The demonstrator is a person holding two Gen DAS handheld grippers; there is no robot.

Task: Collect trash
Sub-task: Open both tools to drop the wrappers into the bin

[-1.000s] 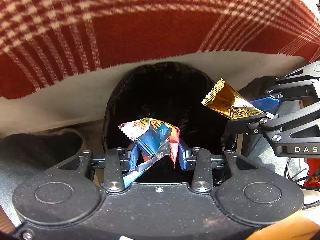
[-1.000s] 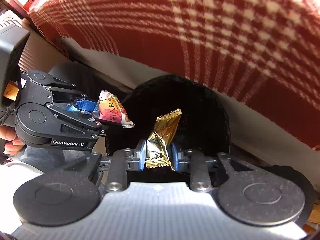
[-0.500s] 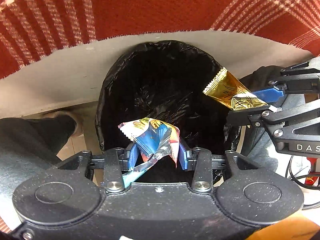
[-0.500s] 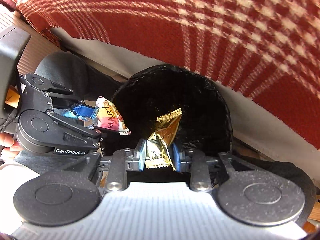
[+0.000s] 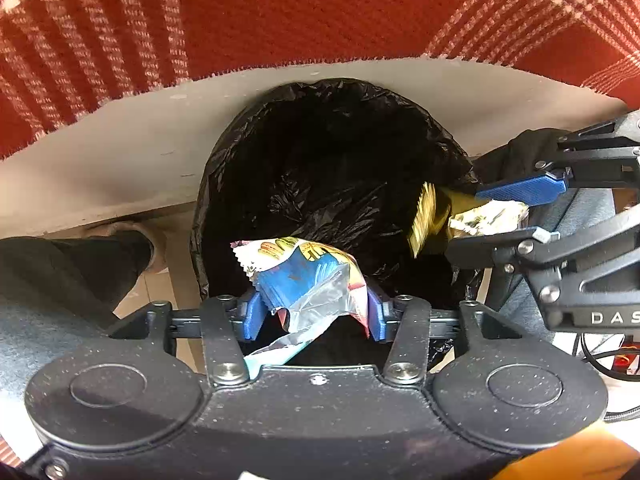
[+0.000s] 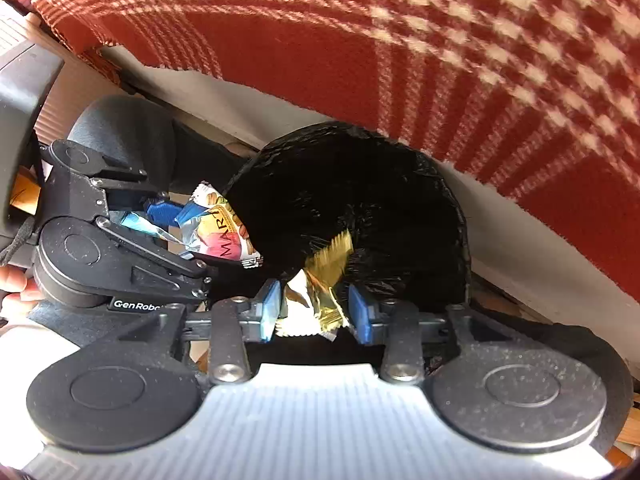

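In the left wrist view we are looking almost straight down over our left tongs [image 5: 316,310], whose blue jaws are opening around the colourful snack wrapper [image 5: 304,276]; the crumpled packet is still sitting between the pads, touching the right one, with a gap showing at the left pad, so we judge the grip to be letting go. Directly beyond the tips the black-lined trash bin [image 5: 332,184] is gaping, so the wrapper is lying right over the mouth, its long axis running up and to the left, away from the tips. At the right edge our right tongs [image 5: 502,214] are reaching in over the bin's rim with the gold wrapper [image 5: 430,216], blurred, as if slipping. In the right wrist view we are seeing the right tongs [image 6: 316,310] from behind, jaws opening, the gold wrapper [image 6: 320,288] loose between them, leaning on the left pad and clear of the right one, its far end pointing up and right over the dark trash bin [image 6: 400,208]. To the left our left tongs [image 6: 176,228] are holding the colourful snack wrapper [image 6: 218,232] just at the bin's near rim. Both pieces are hanging above the opening, the bin tucked against the red plaid cloth [image 6: 400,60]; we judge the drop needs only wider jaws.
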